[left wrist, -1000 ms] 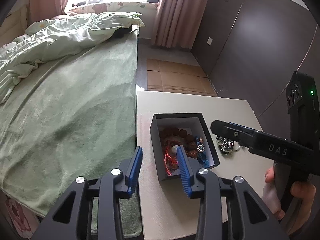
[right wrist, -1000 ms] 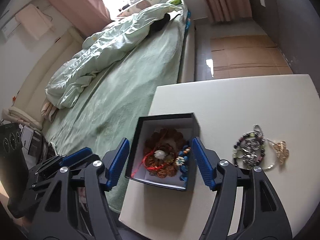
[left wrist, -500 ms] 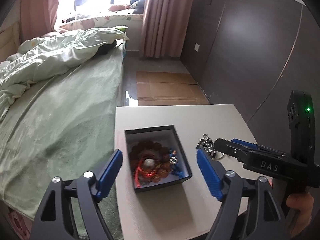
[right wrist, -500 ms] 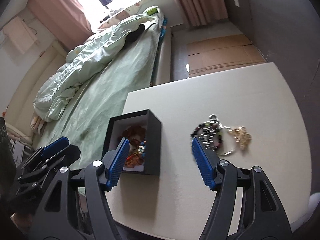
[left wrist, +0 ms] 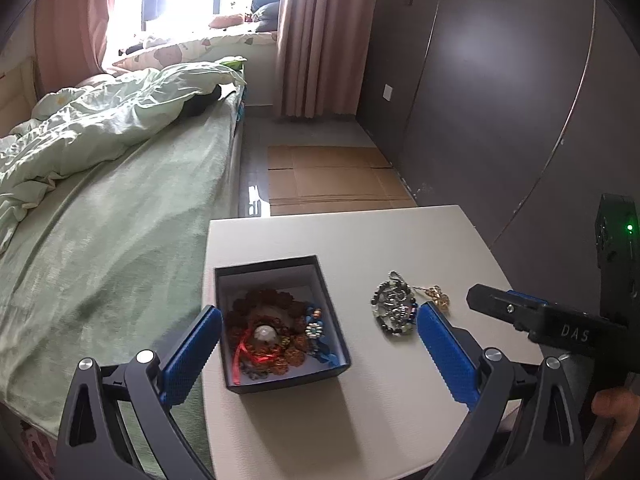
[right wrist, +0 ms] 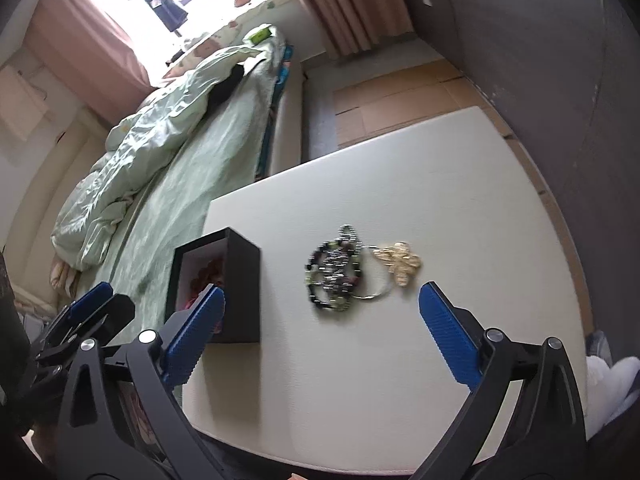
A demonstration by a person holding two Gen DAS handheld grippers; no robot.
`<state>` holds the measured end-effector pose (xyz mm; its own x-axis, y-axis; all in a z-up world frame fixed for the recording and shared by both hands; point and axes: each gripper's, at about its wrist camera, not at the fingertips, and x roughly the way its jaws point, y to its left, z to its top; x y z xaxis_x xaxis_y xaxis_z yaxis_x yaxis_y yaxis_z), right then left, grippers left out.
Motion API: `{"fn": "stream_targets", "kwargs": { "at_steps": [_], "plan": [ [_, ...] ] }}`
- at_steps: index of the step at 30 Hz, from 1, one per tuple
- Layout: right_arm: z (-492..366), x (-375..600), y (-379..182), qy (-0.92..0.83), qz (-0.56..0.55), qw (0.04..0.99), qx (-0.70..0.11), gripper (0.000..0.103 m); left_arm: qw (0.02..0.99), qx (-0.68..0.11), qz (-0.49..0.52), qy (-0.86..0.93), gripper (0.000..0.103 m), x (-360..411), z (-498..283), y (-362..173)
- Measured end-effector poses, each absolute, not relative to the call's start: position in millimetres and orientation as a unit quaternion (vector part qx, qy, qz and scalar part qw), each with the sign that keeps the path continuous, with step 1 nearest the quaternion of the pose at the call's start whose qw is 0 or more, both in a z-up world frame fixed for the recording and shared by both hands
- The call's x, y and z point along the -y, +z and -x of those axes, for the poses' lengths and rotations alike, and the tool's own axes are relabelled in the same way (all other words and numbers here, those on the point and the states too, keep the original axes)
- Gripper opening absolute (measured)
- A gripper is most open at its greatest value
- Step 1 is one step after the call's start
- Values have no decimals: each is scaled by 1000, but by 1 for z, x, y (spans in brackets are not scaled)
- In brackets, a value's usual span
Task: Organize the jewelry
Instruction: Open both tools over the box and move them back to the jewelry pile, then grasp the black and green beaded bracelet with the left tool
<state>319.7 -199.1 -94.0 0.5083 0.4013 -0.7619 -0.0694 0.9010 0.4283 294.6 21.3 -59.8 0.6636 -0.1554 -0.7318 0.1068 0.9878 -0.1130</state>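
Nearest the left wrist camera, the left gripper (left wrist: 320,344) points down at a white bench (left wrist: 400,240). Its jaws have just been opening and now stand spread wide, with blue ribbed pads (left wrist: 192,360) at each side. They hold nothing and touch nothing. An open black box (left wrist: 328,320) lies in the gap between them, closer to the left pad, with clear space on both sides. Inside the box, on a white lining, lies a heap of jewelry: a brown beaded bracelet (left wrist: 276,320) around a pale round stone, a red cord (left wrist: 240,354), and a blue beaded piece (left wrist: 316,326).

Nearest the right wrist camera, the right gripper (right wrist: 322,328) also has jaws that have just been opening, and they too are spread wide and empty. Bare bench top fills the gap between them. Just beyond the pads lies a loose tangle of dark and green beaded bracelets (right wrist: 334,270) with a silver chain, flat on the bench. A gold flower-shaped brooch (right wrist: 400,262) lies just beside the tangle, on its right. The black box stands to the left of the tangle, near the bench's left edge, partly behind the left pad of this gripper.

In the left wrist view, the right gripper's black body reaches in from the right edge, with the person's fingers (left wrist: 616,408) beneath it.

Beyond the bench, a bed (left wrist: 120,220) with a green blanket and a rumpled pale green duvet (left wrist: 100,120) runs along the left. Flattened cardboard (left wrist: 332,180) lies on the floor. Farther back are pink curtains (left wrist: 320,40), a bright window and a dark wall at the right.
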Motion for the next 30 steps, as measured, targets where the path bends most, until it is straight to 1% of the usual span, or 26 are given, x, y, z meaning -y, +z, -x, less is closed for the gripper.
{"fn": "stream_targets", "kwargs": {
  "at_steps": [5,12,15,17,18,20,21,23,24,25,26,27,28,29,30],
  "plan": [
    [-322,219,-95,130,-180,853,-473,98,909,-409,32,-81,95,-6,-299,-67],
    [-331,263,-110,111,-226,843,-477,98,902,-417,36,-104,94,21,-311,-77],
    [-334,276,-116,102,-235,842,-475,98,896,-428,34,-115,82,32,-320,-85],
    [-336,282,-117,102,-240,842,-472,98,889,-440,39,-123,69,40,-328,-93],
    [-337,284,-118,100,-243,842,-471,98,887,-443,40,-125,66,42,-331,-95],
    [-338,288,-119,100,-246,843,-469,98,881,-453,41,-130,56,50,-339,-102],
    [-339,288,-119,101,-245,843,-468,97,879,-456,40,-134,54,54,-343,-105],
    [-341,287,-120,104,-243,843,-469,89,875,-463,35,-138,48,61,-352,-111],
    [-343,286,-122,106,-241,840,-473,79,874,-465,31,-138,46,63,-356,-113],
    [-344,286,-125,107,-242,838,-478,74,871,-471,27,-138,41,66,-361,-116],
    [-347,287,-128,108,-245,834,-483,73,867,-478,22,-136,38,68,-367,-120],
    [-348,286,-130,108,-246,832,-486,70,864,-486,18,-132,36,69,-372,-124],
    [-350,286,-132,109,-248,830,-488,65,860,-494,12,-126,32,71,-379,-128],
    [-352,285,-133,112,-249,828,-490,63,856,-503,8,-120,28,71,-385,-133],
    [-353,284,-133,114,-250,826,-491,60,851,-512,5,-117,26,72,-391,-138]
  ]
}}
